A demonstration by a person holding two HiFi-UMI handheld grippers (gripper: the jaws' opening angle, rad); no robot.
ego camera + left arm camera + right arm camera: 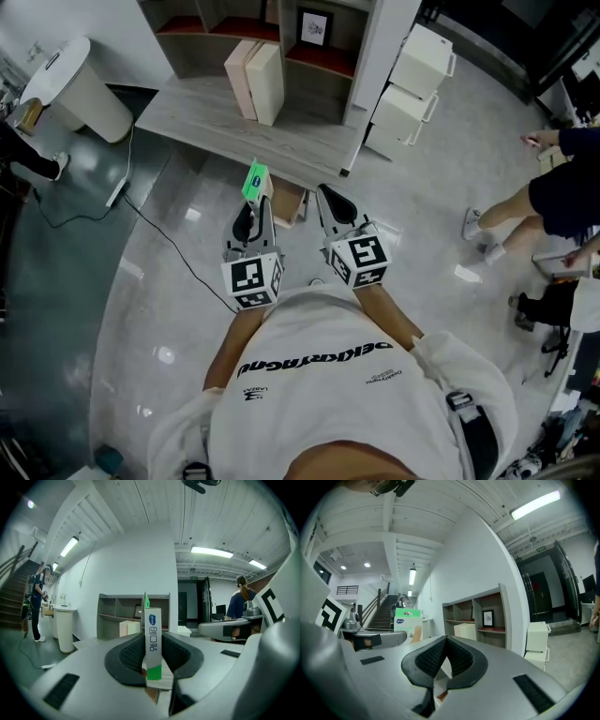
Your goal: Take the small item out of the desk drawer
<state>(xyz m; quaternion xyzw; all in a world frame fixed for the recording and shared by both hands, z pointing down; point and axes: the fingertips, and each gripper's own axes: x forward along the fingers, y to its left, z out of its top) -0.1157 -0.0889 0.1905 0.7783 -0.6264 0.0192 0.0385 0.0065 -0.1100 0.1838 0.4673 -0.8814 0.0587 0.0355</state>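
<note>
Head view: the person holds both grippers in front of the body, above the shiny floor (141,309) and near the front edge of the wooden counter (216,117). The left gripper (253,214) carries a small box (255,180) with a green top. The box is in the air, just before the counter edge. The right gripper (328,200) is just beside it.

Left gripper view: the 2 jaws are clamped on the small box, which stands upright between the pads. It is white with a blue mark and a green band below.

Right gripper view: the jaws are pressed together with nothing between them. The box shows at the left, and a shelf unit (476,618) stands ahead.
</note>
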